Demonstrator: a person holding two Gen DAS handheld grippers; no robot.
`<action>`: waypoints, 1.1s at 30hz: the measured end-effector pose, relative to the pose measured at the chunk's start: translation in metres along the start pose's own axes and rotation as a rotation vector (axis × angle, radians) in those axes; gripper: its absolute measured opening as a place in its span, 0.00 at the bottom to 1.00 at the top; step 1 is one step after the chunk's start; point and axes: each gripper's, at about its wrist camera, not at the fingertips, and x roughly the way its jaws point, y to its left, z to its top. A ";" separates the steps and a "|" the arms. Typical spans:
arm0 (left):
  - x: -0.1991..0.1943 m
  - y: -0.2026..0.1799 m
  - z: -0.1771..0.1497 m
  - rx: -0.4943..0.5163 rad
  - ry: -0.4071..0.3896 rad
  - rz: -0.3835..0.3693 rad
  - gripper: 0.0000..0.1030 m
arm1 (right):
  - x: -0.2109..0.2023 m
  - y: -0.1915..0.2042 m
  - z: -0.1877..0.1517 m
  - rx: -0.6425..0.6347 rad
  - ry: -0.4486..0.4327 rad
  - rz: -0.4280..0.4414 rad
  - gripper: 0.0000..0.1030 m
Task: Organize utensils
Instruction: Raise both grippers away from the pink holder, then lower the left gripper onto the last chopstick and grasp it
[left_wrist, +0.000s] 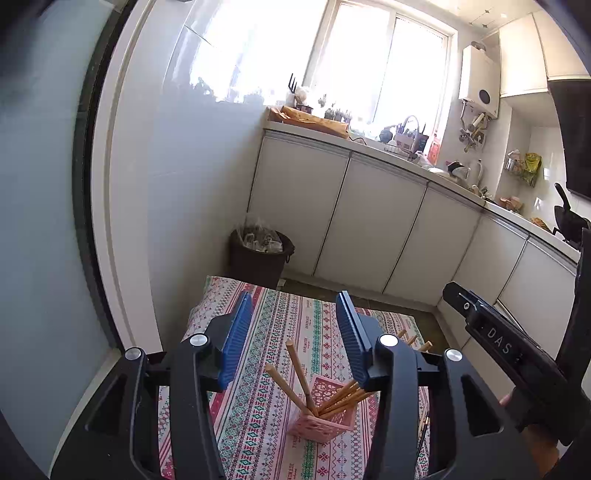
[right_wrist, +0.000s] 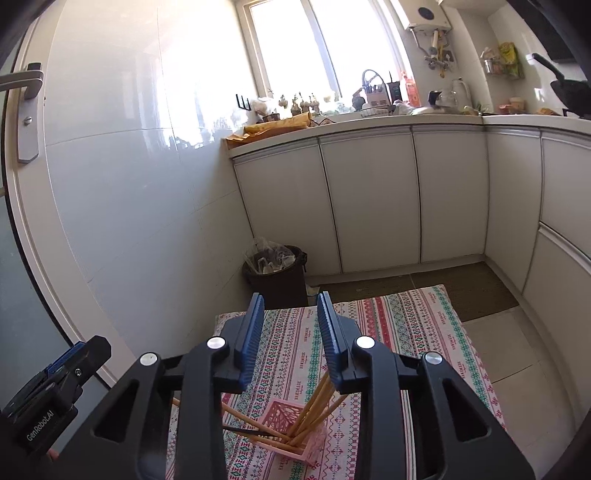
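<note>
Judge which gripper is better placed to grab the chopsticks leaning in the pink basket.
Probably right: the right gripper is open with the chopsticks reaching its finger; the left gripper sits aside.

Leaning chopsticks (left_wrist: 334, 400) fan across my path into the pink basket (left_wrist: 321, 426); patterned cloth (left_wrist: 291, 321) at frame centre lies open.

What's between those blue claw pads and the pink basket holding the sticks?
Only the chopsticks leaning up out of the pink basket toward the right gripper. Its pads are apart, gripping nothing, in the right wrist view.
</note>
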 end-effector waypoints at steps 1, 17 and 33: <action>-0.002 -0.003 -0.001 0.006 -0.003 -0.002 0.46 | -0.003 -0.001 0.000 0.001 -0.001 -0.004 0.34; -0.026 -0.046 -0.007 0.093 -0.035 -0.021 0.85 | -0.060 -0.054 0.000 0.118 -0.052 -0.101 0.89; -0.034 -0.102 -0.060 0.257 0.118 -0.101 0.93 | -0.126 -0.170 -0.066 0.337 0.073 -0.254 0.93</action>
